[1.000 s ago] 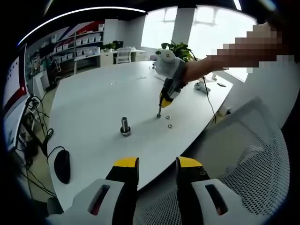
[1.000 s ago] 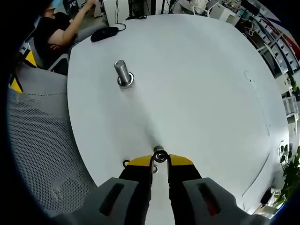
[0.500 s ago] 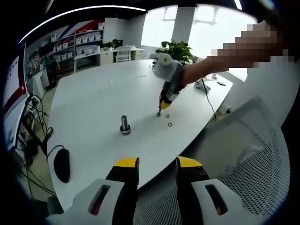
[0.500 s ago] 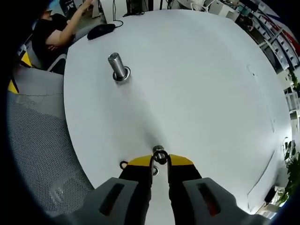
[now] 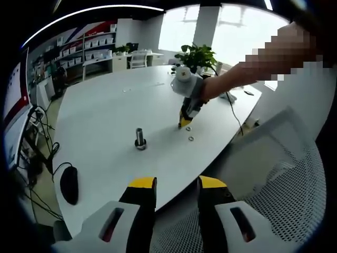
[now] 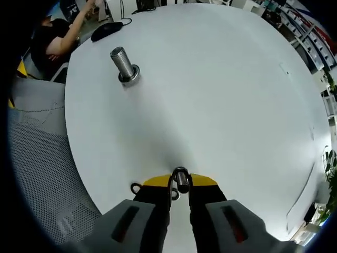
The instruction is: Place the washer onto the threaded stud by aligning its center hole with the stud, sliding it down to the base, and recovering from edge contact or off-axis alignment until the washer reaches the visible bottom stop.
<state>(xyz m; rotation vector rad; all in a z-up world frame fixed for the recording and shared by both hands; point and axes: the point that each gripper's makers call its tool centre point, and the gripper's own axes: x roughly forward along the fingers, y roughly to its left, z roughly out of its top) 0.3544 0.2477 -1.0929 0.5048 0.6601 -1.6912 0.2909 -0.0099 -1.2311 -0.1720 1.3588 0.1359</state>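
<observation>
Right gripper (image 6: 180, 185) pinches the washer (image 6: 181, 179) edge-on above the white tabletop (image 6: 221, 95), threaded stud (image 6: 122, 63) upright well apart at upper left, spare washers (image 5: 190, 138) beside the gripper tips, left gripper (image 5: 176, 192) released off the tabletop edge over a mesh chair (image 5: 279, 205).

Shiny metal stud (image 6: 123, 64) on a smooth matt white table (image 6: 221, 95).

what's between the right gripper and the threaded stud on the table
Nothing: in the right gripper view only bare white table lies between the right gripper, shut on a washer, and the threaded stud.
</observation>
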